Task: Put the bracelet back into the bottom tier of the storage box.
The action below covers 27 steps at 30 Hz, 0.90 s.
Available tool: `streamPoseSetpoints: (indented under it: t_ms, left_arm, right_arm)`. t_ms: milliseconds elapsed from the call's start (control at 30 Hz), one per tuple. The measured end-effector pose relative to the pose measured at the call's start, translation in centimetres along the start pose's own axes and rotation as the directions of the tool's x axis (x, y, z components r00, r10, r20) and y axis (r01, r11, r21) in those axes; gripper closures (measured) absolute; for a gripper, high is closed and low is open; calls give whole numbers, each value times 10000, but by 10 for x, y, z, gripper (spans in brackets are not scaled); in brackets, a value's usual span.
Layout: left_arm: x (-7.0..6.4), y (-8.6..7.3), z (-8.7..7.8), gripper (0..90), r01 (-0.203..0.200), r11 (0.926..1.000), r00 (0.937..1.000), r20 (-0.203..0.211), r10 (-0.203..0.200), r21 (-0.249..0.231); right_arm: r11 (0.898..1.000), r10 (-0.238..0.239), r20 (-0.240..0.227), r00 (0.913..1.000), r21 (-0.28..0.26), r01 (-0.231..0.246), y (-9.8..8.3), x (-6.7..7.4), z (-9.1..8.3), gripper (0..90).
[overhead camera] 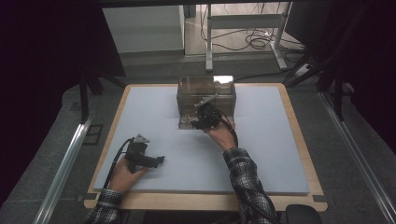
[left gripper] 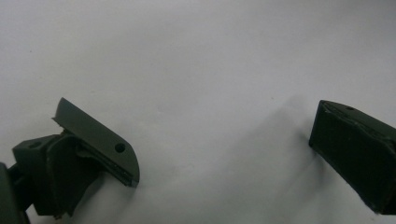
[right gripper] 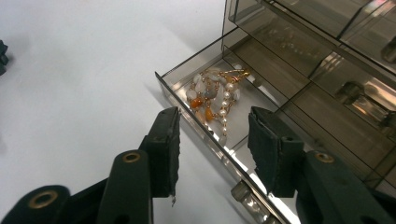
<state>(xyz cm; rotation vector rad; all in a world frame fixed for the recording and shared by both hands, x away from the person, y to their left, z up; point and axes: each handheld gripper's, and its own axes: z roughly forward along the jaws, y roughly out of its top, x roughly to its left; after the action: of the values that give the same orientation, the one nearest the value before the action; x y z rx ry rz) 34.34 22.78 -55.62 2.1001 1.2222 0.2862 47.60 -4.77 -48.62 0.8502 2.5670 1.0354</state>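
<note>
Bead necklace [right gripper: 212, 95] lies heaped in the pulled-out bottom drawer [right gripper: 184, 88] of a smoky clear drawer box [overhead camera: 206, 100], far centre of the table. Right gripper [right gripper: 212, 140] hovers at the drawer front, jaws apart, empty. Likely step: reaching in; next move calls for dipping over the rim. Left gripper [overhead camera: 160, 160] rests released, near left, on the pale mat [overhead camera: 261, 149]. Dim room, cables [overhead camera: 247, 39] on the floor beyond.

Both tools gape wide — left tool [overhead camera: 160, 160] held low and near, right tool [overhead camera: 196, 122] reached forward.
</note>
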Motion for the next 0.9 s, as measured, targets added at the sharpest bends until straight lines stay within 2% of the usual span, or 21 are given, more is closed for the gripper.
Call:
streamPoseSetpoints:
  t_ms: [900]
  left_arm:
    - [0,0,0,0,38,10000,10000,14,-38,-36]
  right_arm:
    - [9997,-189,188,9996,143,186,-9,3,-25,289]
